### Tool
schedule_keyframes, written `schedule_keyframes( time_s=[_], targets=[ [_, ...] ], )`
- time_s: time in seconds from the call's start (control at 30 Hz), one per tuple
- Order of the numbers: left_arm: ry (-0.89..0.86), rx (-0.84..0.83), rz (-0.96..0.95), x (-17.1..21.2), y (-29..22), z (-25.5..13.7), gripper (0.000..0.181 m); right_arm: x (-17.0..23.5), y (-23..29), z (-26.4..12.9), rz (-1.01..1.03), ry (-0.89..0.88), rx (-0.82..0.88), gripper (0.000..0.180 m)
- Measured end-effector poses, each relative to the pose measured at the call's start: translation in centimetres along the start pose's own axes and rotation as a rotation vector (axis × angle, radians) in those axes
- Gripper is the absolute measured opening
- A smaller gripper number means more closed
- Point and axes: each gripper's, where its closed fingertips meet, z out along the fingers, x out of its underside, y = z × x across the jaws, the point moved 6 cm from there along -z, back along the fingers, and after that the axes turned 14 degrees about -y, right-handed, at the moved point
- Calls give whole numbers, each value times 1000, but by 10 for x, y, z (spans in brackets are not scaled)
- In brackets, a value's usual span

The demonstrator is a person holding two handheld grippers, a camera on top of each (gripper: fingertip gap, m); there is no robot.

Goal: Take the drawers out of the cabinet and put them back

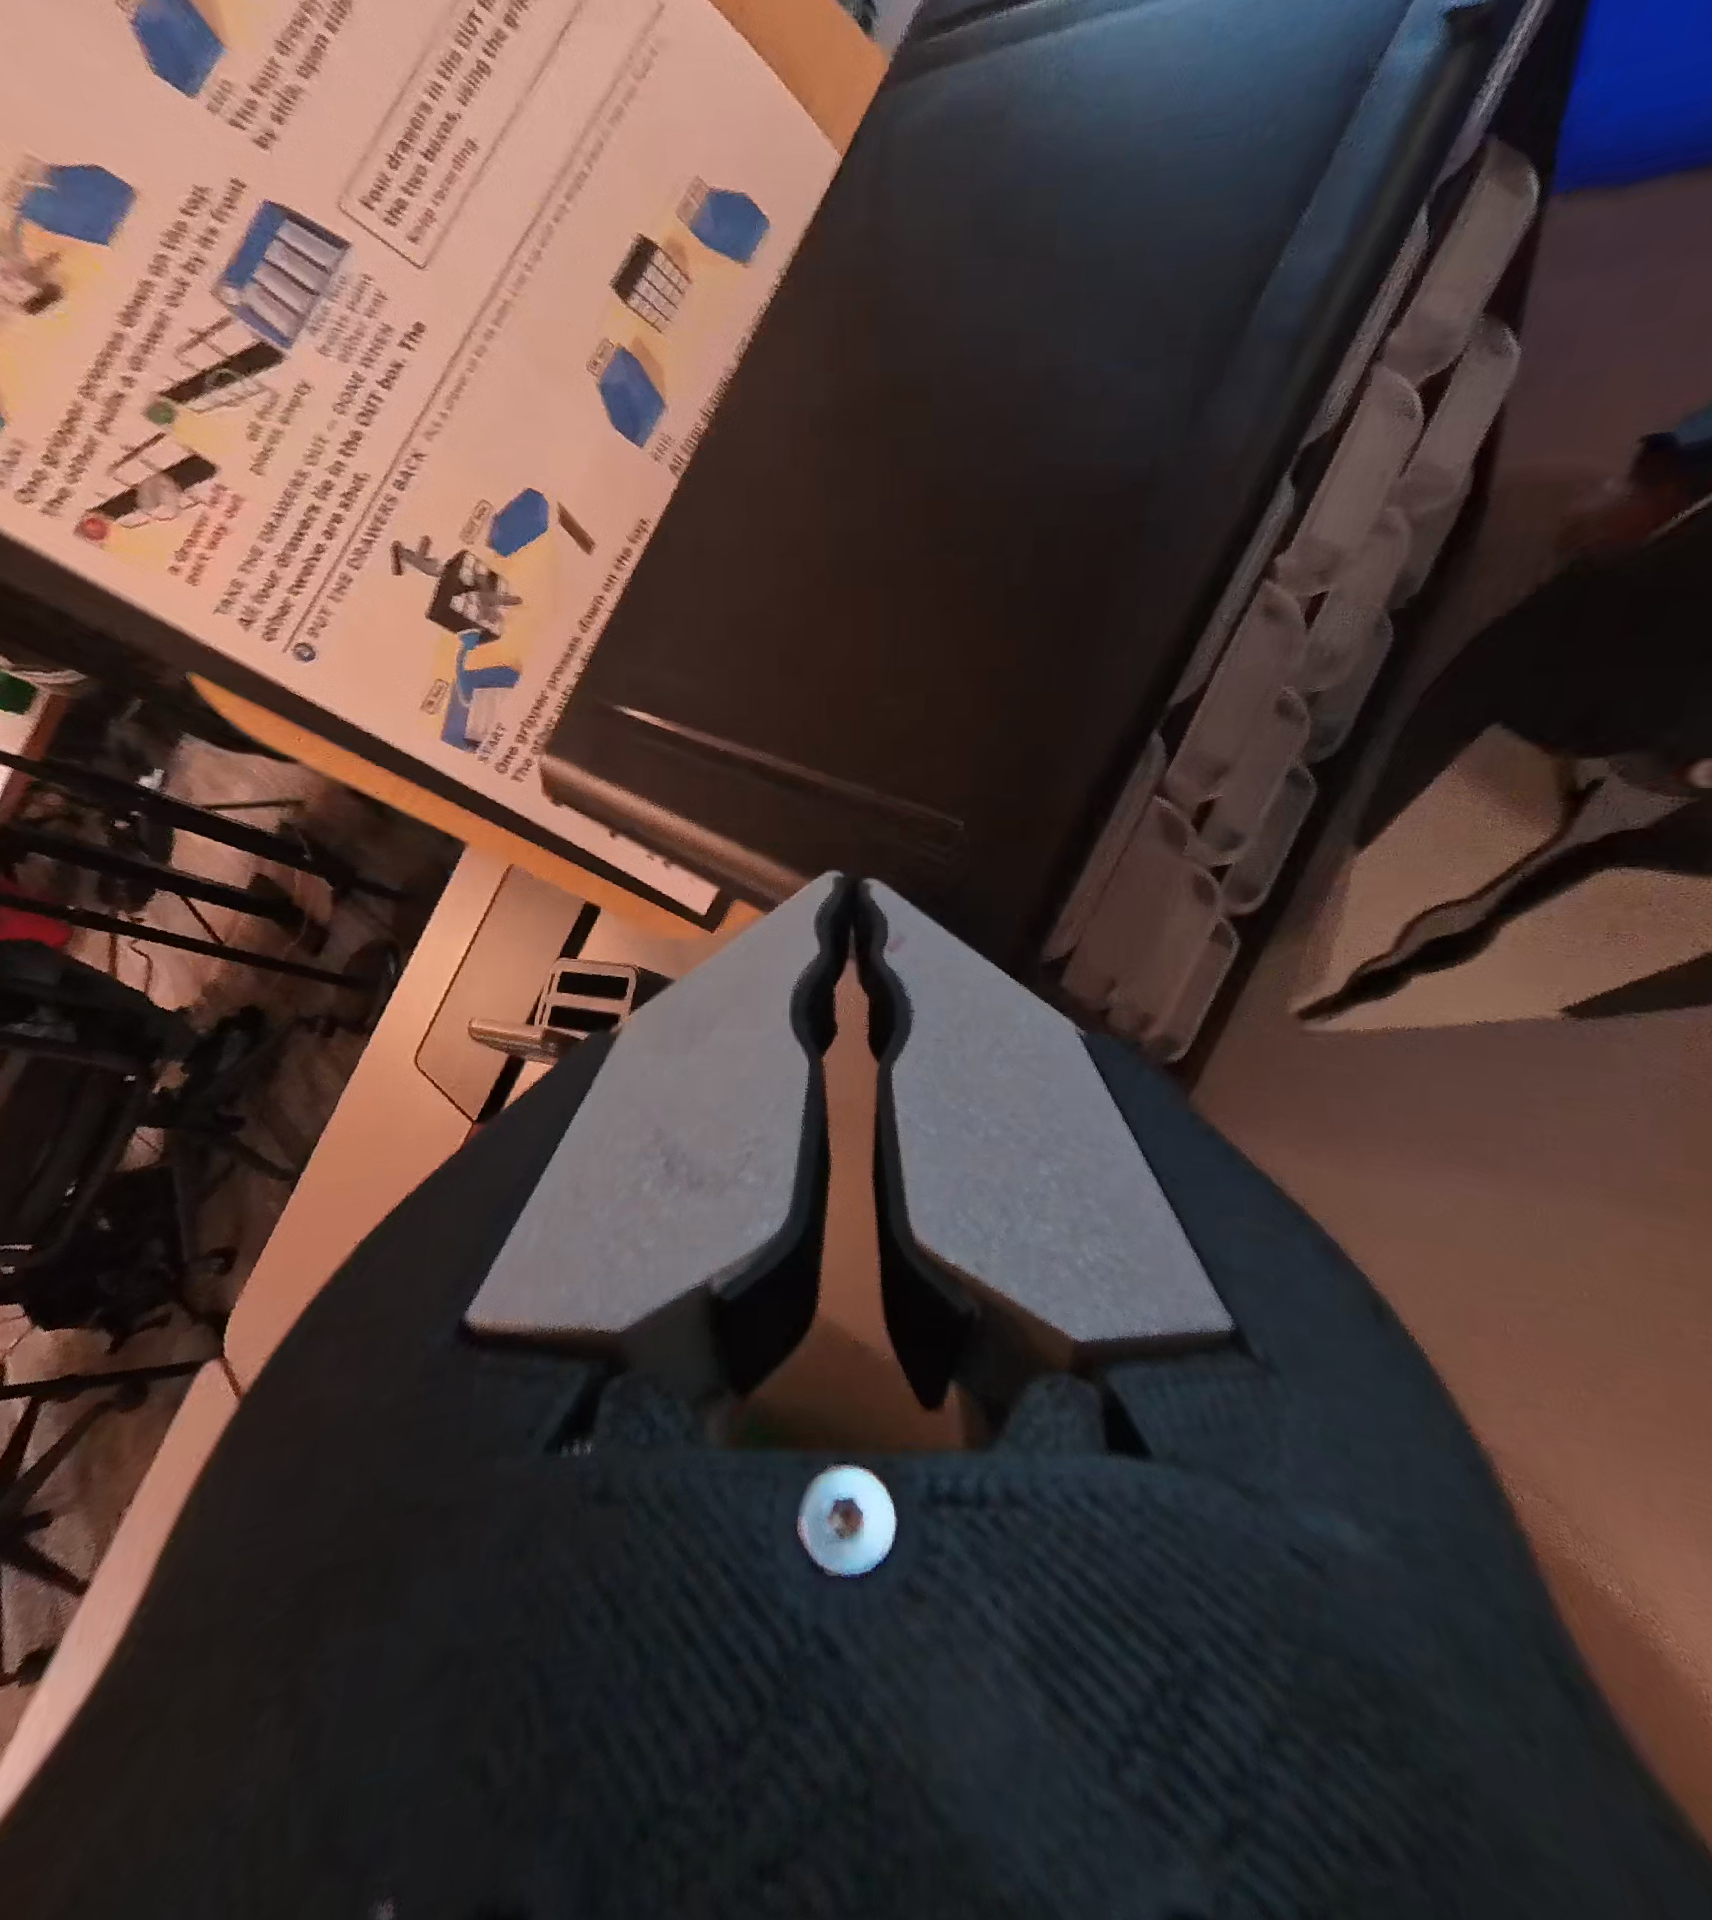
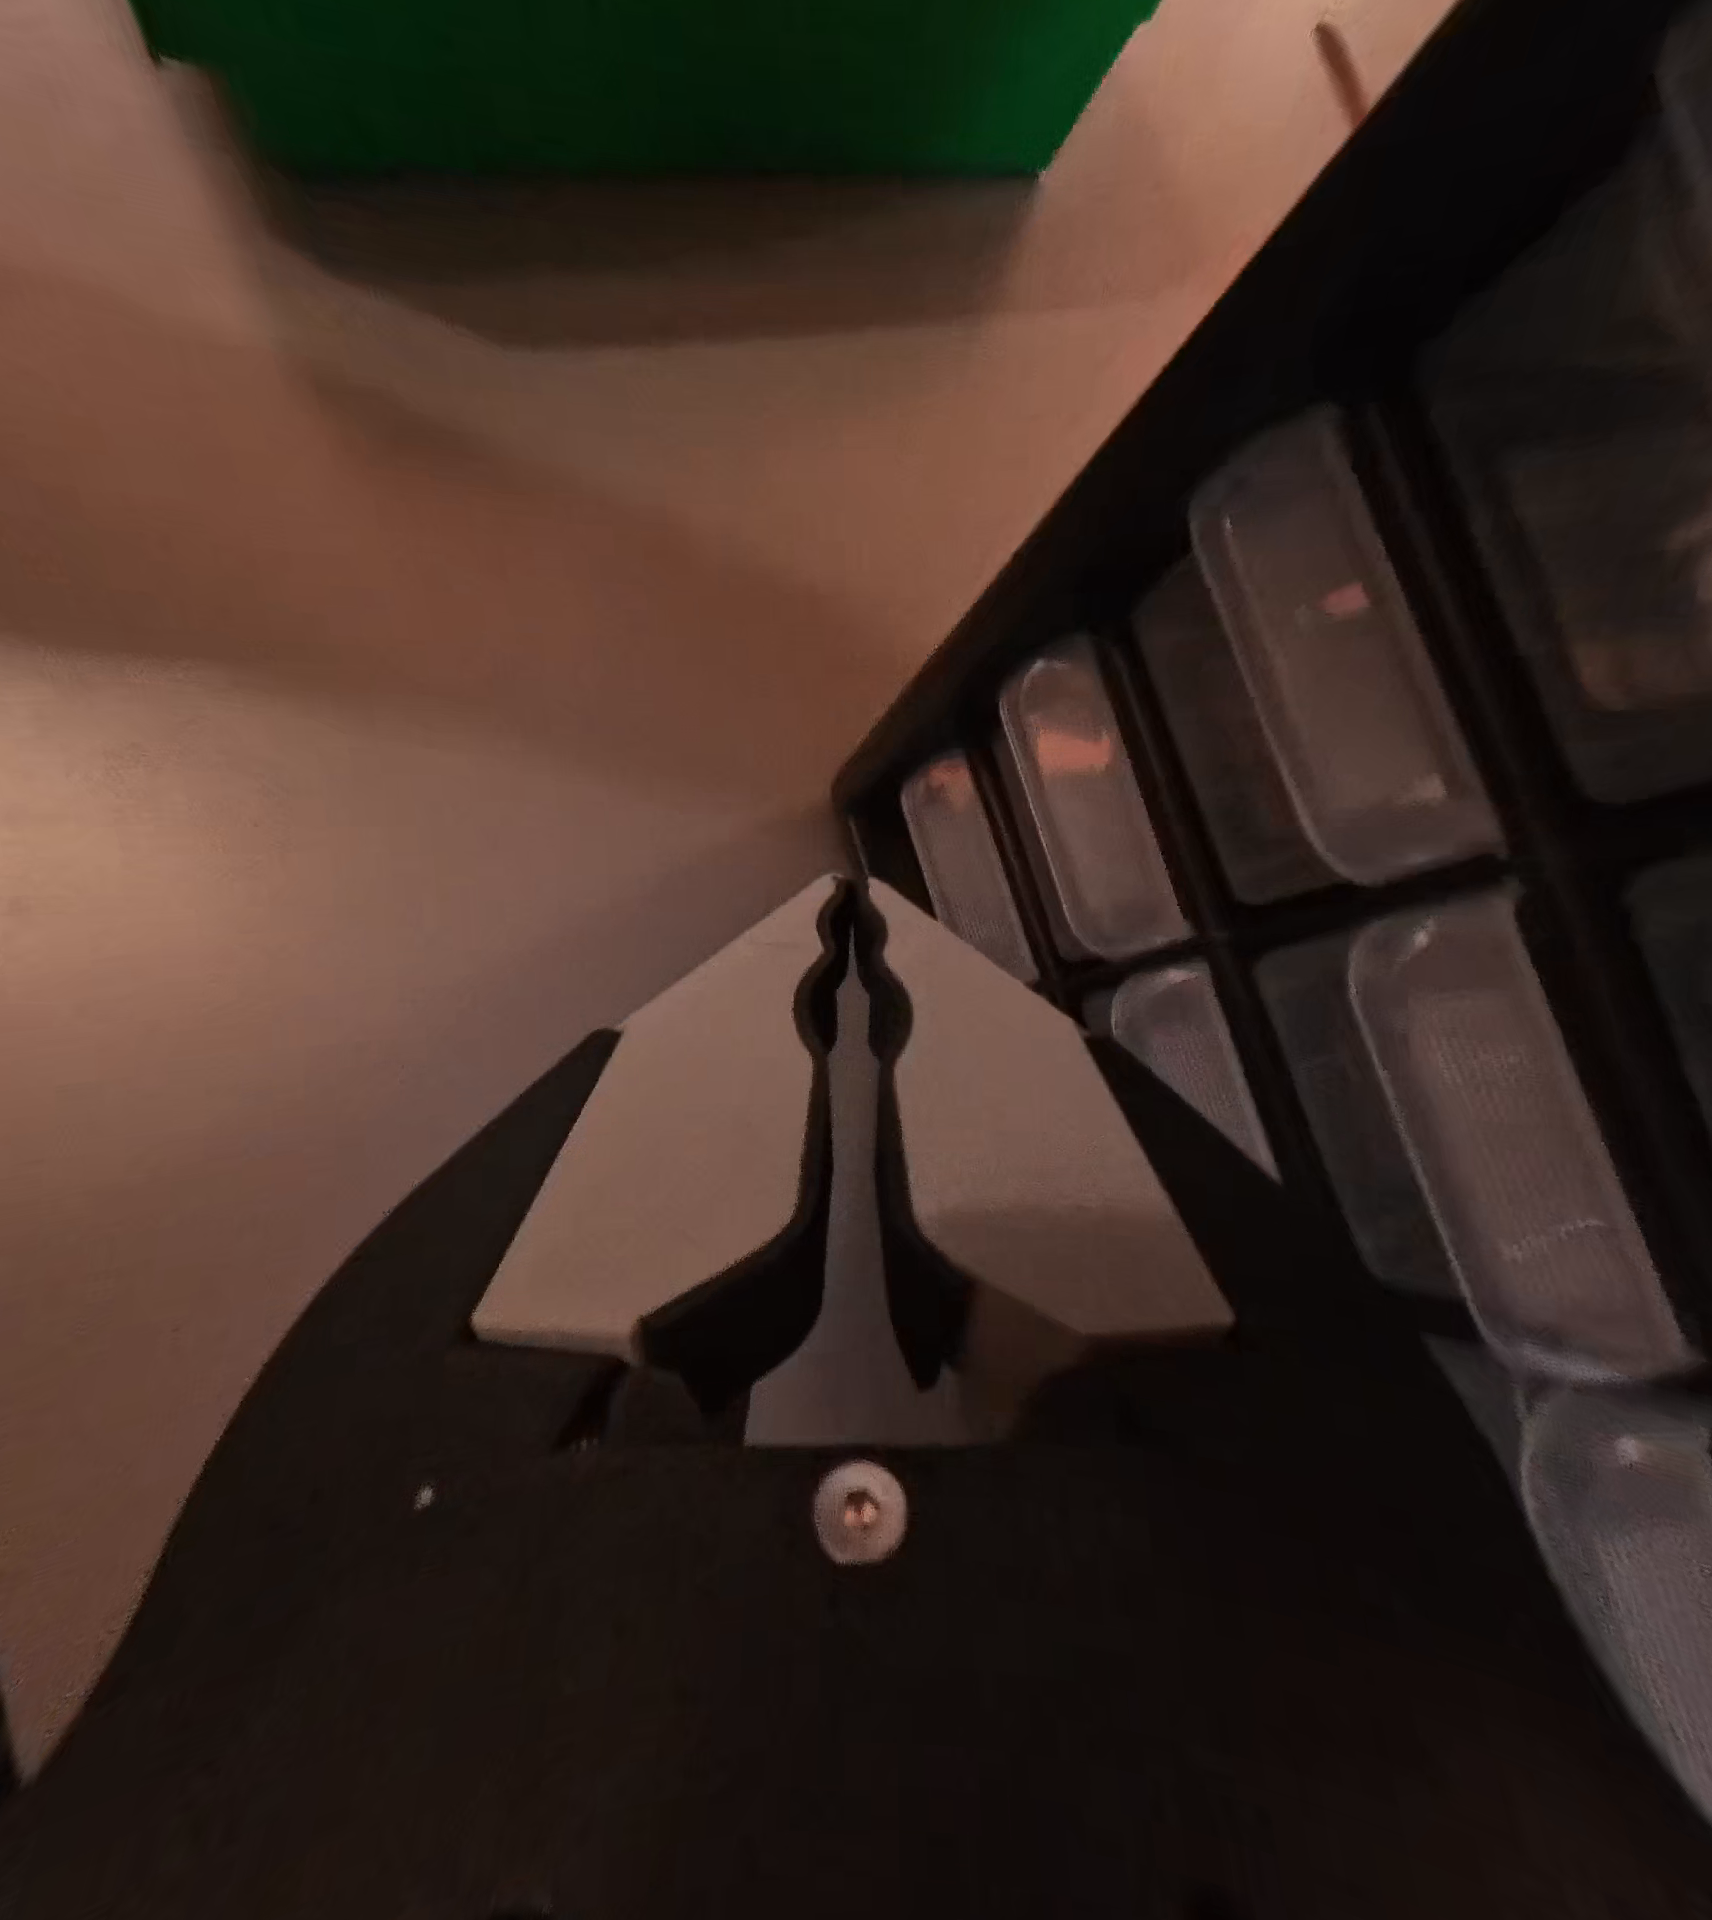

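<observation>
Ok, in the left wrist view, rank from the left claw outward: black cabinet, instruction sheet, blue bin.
1. Black cabinet: just ahead of the shut left claw, slightly right.
2. Instruction sheet: beyond the cabinet's far side, upper left.
3. Blue bin: farthest, top right corner.

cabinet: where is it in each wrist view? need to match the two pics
Left wrist view: black cabinet fills the upper middle, seen from its side, drawer fronts along its right edge.
Right wrist view: cabinet runs along the right edge, front facing the camera.
Shared landmark: the clear drawers.
</observation>
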Motion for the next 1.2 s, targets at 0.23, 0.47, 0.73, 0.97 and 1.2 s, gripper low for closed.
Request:
schedule_keyframes(
  time_s=[0.23,0.47,0.73,0.97,1.2],
  targets=[
    [-194,-158,-90,39,-35,-79,14,48,19,-44,12,-80,-3,10],
    [-372,-146,-436,87,-105,-104,29,93,10,-68,162,-136,76,36],
    [-226,-164,-433,114,-132,-83,42,94,-6,-76,269,-227,142,53],
    [-267,-36,-479,114,-147,-95,70,97,-11,-73,261,-208,185,62],
    [-239,71,-533,126,-174,-54,62,96,-15,-74,232,-203,256,62]
  ],
)
